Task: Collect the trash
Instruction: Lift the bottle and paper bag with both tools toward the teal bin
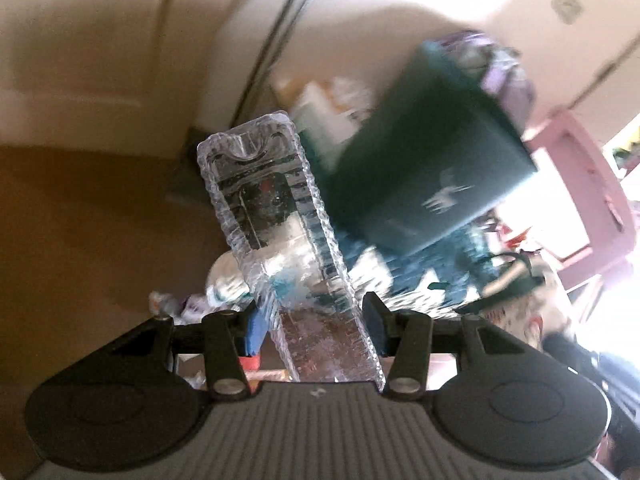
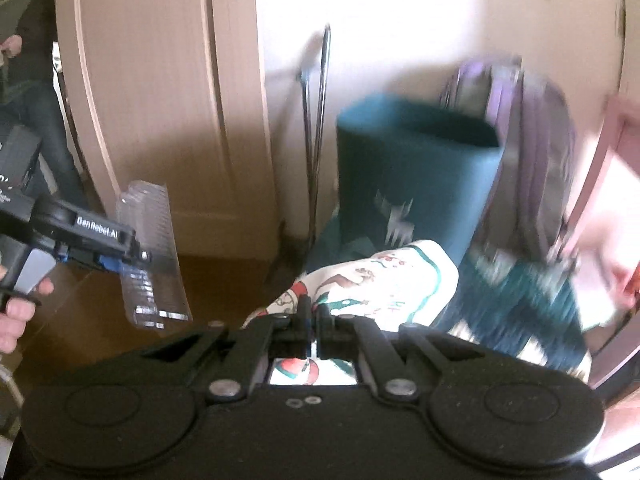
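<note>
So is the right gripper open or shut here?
Shut: the right gripper has its jaws pinched together on the white printed wrapper.

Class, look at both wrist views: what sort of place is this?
Probably a room in a home: a wooden door above brown flooring, a dark green bag against the wall, and a purple backpack beside it.

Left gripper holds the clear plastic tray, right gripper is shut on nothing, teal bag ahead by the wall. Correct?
Not quite. The right gripper is shut on a white printed wrapper, as the right wrist view shows. The left gripper does hold the clear tray, and the teal bag stands ahead by the wall.
</note>
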Tool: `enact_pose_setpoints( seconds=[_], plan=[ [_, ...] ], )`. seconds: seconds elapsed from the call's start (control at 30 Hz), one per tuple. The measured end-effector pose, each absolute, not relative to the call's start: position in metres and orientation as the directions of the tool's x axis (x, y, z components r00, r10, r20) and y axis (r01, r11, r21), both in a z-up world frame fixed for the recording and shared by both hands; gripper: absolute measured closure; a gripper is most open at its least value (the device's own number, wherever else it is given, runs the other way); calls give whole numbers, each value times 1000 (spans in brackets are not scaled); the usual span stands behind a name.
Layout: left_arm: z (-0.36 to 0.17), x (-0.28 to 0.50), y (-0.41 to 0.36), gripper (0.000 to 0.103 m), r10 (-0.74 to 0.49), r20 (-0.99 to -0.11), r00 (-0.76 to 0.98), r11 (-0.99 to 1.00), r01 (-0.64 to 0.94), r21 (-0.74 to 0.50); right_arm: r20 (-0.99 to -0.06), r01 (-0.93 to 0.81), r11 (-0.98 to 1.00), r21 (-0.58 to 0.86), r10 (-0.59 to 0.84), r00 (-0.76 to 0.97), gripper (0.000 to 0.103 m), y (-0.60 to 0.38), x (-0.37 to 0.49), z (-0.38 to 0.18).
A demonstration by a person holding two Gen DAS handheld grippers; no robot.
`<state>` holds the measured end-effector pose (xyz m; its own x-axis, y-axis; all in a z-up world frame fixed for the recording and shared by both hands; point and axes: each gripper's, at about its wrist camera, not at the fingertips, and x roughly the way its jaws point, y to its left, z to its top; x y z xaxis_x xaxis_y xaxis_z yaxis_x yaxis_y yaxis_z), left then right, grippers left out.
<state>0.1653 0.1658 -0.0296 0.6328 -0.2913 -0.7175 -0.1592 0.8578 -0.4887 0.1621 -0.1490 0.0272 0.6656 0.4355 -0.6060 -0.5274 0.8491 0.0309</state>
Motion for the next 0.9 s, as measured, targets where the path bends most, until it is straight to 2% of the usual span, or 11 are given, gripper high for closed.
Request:
enact_pose_setpoints(
  seconds=[0.27, 0.43, 0.7, 0.9],
  plan=[
    [59, 198, 125, 54, -281, -642, 713, 904, -29, -427, -448, -502, 865, -14, 443, 776, 102, -160, 204, 109],
    [102, 237, 108, 53, -262, -615, 744, 925, 13, -379, -377, -513, 854, -89, 448, 811, 102, -155, 236, 144],
    [147, 307, 81, 53, -215, -579, 787, 953, 39, -301, -322, -470, 867, -166, 403, 857, 102, -147, 289, 163],
    [150, 365, 64, 52, -186, -570, 801, 966, 43, -254, -306, -418, 876, -241, 341, 889, 102, -145, 337, 146]
  ],
)
